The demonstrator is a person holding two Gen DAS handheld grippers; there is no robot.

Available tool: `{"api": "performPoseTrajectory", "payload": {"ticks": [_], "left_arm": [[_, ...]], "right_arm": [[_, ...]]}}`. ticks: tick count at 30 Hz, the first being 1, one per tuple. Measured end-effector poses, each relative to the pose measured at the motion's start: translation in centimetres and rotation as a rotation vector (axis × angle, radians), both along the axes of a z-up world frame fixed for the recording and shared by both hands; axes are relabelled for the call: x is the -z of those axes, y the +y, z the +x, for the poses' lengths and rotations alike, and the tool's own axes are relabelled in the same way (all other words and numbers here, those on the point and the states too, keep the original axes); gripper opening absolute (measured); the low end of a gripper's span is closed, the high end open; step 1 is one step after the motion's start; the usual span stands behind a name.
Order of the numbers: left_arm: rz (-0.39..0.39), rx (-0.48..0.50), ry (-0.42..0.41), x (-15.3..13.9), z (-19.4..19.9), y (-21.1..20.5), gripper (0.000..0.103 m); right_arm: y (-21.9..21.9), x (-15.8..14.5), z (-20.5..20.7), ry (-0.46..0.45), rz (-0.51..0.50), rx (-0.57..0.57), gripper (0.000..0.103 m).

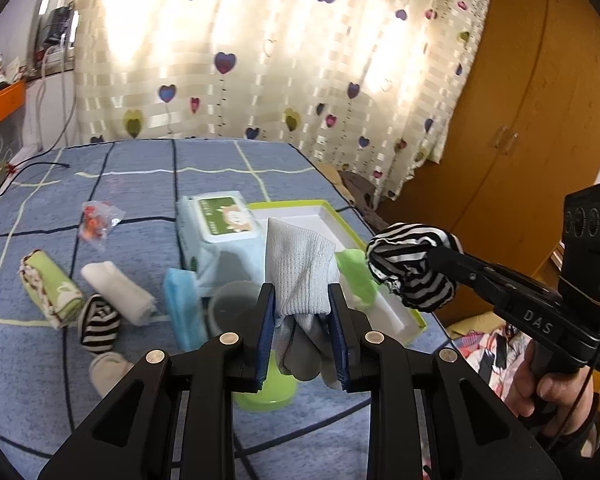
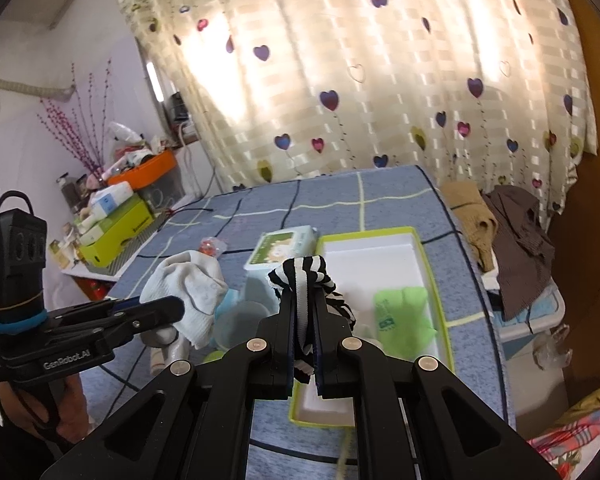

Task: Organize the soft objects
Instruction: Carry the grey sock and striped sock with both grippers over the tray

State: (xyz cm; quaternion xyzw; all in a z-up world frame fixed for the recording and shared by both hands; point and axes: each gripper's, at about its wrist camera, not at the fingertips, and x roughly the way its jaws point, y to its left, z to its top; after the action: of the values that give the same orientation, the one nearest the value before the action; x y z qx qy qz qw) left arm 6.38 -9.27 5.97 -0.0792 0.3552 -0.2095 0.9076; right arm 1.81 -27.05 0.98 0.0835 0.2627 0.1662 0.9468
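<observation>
My left gripper (image 1: pixel 302 300) is shut on a white-grey sock (image 1: pixel 300 268) and holds it above the bed; it also shows in the right wrist view (image 2: pixel 188 288). My right gripper (image 2: pixel 304 312) is shut on a black-and-white striped sock (image 2: pixel 300 276), held over the near end of the white tray with a green rim (image 2: pixel 440 280); that sock also shows in the left wrist view (image 1: pixel 412 264). A green cloth (image 2: pixel 404 312) lies in the tray. On the bed lie a green patterned roll (image 1: pixel 48 288), a white roll (image 1: pixel 116 292), another striped sock (image 1: pixel 98 324) and a beige sock (image 1: pixel 106 372).
A wet-wipes pack (image 1: pixel 220 232), a blue pack (image 1: pixel 182 308), a clear cup (image 1: pixel 232 308), a green lid (image 1: pixel 268 392) and a small snack bag (image 1: pixel 98 220) lie on the blue checked bed (image 1: pixel 140 168). Clothes (image 2: pixel 516 236) pile right of the bed. A cluttered shelf (image 2: pixel 112 216) stands left.
</observation>
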Motion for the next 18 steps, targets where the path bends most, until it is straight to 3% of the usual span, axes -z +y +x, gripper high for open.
{"api": "performPoseTrajectory", "payload": {"ticks": [18], "left_arm": [[0.035,0.114,0.076,2.3,1.6,-6.1,0.026]], "right_arm": [[-4.5,3.0,0.5,0.064,0.037,0.071,0.007]]}}
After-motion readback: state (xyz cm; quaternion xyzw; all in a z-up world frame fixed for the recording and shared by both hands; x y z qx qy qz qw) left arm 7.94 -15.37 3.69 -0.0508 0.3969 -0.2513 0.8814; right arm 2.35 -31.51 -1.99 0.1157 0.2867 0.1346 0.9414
